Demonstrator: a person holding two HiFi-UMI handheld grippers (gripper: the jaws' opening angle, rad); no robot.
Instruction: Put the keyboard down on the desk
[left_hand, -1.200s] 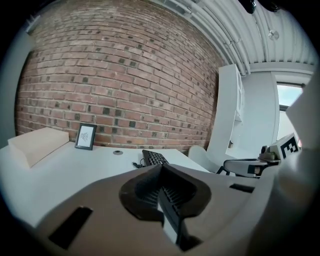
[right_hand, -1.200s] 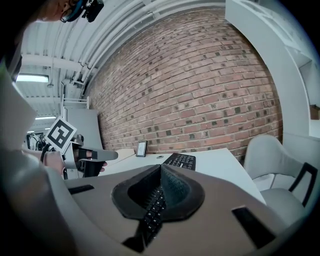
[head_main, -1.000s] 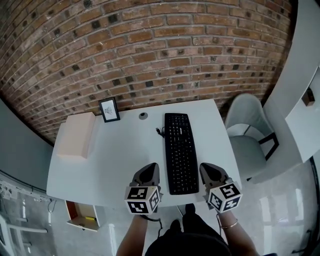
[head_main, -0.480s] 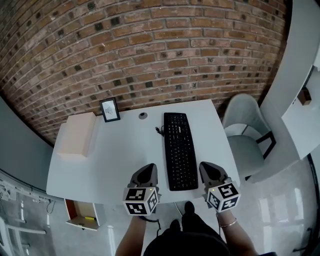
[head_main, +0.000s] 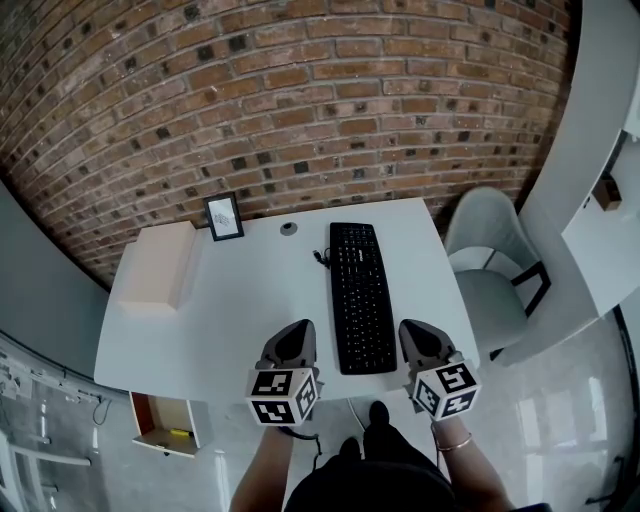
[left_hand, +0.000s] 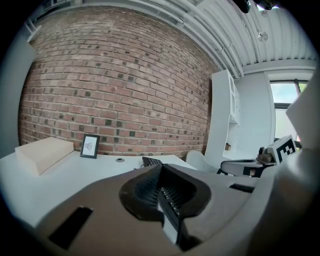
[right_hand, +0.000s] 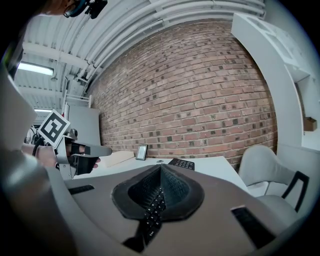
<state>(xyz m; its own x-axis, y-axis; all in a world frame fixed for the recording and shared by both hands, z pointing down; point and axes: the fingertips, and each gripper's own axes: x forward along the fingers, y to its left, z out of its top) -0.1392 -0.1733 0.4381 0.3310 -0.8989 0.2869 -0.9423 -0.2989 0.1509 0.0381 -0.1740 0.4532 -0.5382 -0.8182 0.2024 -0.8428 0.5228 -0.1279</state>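
Note:
A black keyboard (head_main: 360, 296) lies flat on the white desk (head_main: 240, 300), its long side running away from me, right of the desk's middle. Its far end shows in the left gripper view (left_hand: 151, 161) and the right gripper view (right_hand: 181, 163). My left gripper (head_main: 293, 335) hovers at the desk's front edge, just left of the keyboard's near end, shut and empty (left_hand: 161, 187). On the other side of that near end, my right gripper (head_main: 412, 332) is also shut with nothing in it (right_hand: 159, 192). Neither touches the keyboard.
A small framed picture (head_main: 223, 216) stands at the back of the desk by the brick wall. A beige box (head_main: 156, 266) lies at the left end. A round cable hole (head_main: 288, 228) sits near the back. A grey chair (head_main: 495, 270) stands to the right.
Only the head view has shifted slightly. The keyboard and both grippers hold their places.

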